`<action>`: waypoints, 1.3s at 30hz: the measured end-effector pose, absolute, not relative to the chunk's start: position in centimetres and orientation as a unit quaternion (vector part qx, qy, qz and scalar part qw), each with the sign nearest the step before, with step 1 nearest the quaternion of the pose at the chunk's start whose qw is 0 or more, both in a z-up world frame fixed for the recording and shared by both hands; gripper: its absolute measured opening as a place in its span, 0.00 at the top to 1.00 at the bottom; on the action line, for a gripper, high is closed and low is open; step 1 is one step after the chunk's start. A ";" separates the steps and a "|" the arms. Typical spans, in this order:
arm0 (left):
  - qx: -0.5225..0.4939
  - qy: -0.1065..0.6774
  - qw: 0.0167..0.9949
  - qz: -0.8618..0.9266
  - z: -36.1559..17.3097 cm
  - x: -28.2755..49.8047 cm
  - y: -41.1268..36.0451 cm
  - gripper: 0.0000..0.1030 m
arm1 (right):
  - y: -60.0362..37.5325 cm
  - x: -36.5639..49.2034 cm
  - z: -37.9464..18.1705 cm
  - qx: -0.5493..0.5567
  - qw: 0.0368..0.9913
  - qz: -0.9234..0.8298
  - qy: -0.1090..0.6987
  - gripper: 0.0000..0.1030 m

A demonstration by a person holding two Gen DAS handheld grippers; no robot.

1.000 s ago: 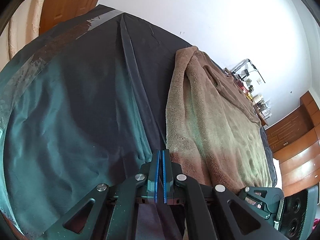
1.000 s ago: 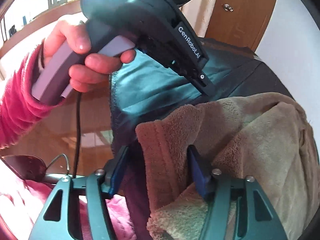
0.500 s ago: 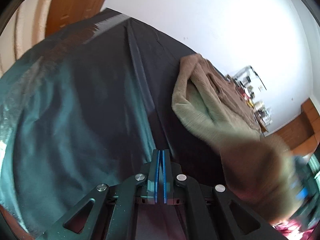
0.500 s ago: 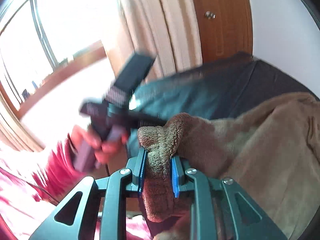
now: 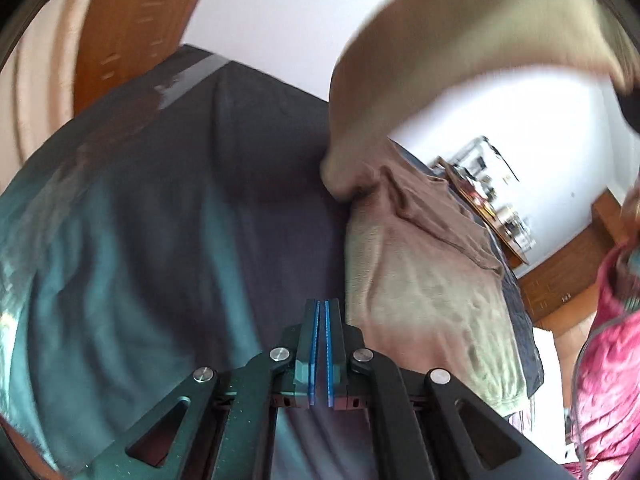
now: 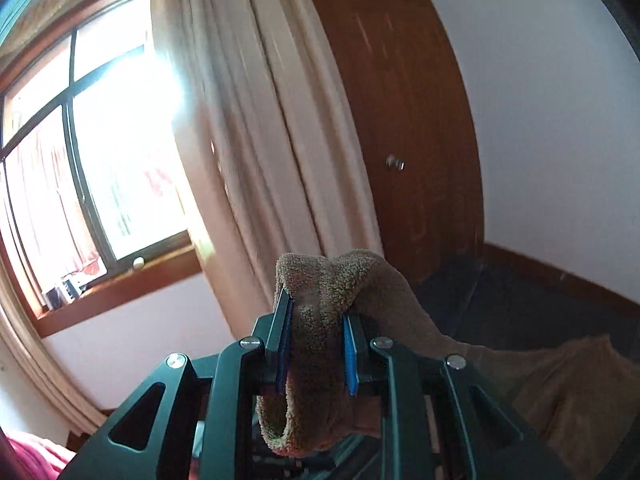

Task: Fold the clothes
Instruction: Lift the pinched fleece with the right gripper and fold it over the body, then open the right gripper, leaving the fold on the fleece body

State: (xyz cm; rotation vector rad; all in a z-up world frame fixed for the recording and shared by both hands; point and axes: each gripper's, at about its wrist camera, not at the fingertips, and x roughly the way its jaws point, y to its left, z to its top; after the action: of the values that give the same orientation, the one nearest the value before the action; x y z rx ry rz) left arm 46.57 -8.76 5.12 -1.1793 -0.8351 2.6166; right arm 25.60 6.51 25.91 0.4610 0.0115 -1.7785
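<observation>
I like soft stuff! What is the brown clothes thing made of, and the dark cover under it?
The brown garment, pinched in the right gripper, looks like thick fleece or terry: its surface is nubbly, matte and fuzzy, so probably soft. The dark cover looks like thin woven cloth, smooth with a faint sheen and shallow wrinkles. The exact fibre of either cannot be told.

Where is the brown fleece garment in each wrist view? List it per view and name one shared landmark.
Left wrist: brown fleece garment lies right of centre on the dark cloth, one part lifted overhead.
Right wrist: bottom centre, clamped in the right gripper.
Shared landmark: the wooden door.
</observation>
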 end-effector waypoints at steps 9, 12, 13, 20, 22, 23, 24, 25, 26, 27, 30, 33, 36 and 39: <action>-0.426 -0.225 0.130 0.867 5.9 40.2 -2.9 0.98 | 13.7 22.8 30.6 0.124 0.541 -0.831 -0.033 0.77; -0.439 -0.206 0.153 0.861 6.0 38.2 -1.0 0.98 | 16.6 21.3 29.6 0.136 0.515 -0.845 -0.050 0.77; -0.443 -0.200 0.159 0.859 6.1 37.5 -0.3 0.98 | 17.5 20.8 29.1 0.141 0.507 -0.849 -0.054 0.77; -0.484 -0.171 0.172 0.841 4.7 32.6 4.0 0.98 | 24.8 18.6 25.9 0.169 0.462 -0.867 -0.083 0.77; -0.496 -0.175 0.156 0.836 3.7 31.3 4.0 0.98 | 27.5 18.4 25.1 0.168 0.452 -0.871 -0.093 0.77; -0.501 -0.179 0.146 0.834 3.2 30.7 3.9 0.98 | 29.2 18.3 24.8 0.168 0.446 -0.874 -0.098 0.77; -0.506 -0.183 0.136 0.832 2.7 30.0 3.8 0.98 | 30.9 18.4 24.4 0.166 0.438 -0.877 -0.103 0.77; -0.509 -0.190 0.129 0.830 2.3 29.7 3.6 0.98 | 32.6 18.5 23.9 0.166 0.429 -0.881 -0.107 0.77; -0.511 -0.197 0.121 0.828 1.9 29.3 3.4 0.98 | 34.3 18.7 23.3 0.167 0.418 -0.886 -0.110 0.77; -0.514 -0.201 0.115 0.826 1.5 29.1 3.2 0.98 | 36.0 19.0 22.6 0.168 0.406 -0.891 -0.112 0.77; -0.519 -0.215 0.104 0.821 0.3 28.4 2.5 0.98 | 40.8 19.6 20.4 0.173 0.370 -0.905 -0.117 0.76; -0.515 -0.225 0.108 0.820 0.1 28.3 2.1 0.98 | 44.2 19.5 16.5 0.212 0.328 -0.915 -0.103 0.74; -0.512 -0.234 0.119 0.818 -0.1 28.3 1.7 0.98 | 46.9 19.1 11.8 0.268 0.284 -0.915 -0.099 0.59; -0.509 -0.245 0.122 0.816 -0.3 28.5 1.2 0.98 | 49.0 19.2 9.6 0.287 0.258 -0.915 -0.116 0.26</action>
State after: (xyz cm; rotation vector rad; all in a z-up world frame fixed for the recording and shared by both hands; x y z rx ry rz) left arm 28.48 1.20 -0.32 -1.4863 -0.7164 2.3822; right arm 19.24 49.02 9.61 0.7796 -0.3135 -2.4819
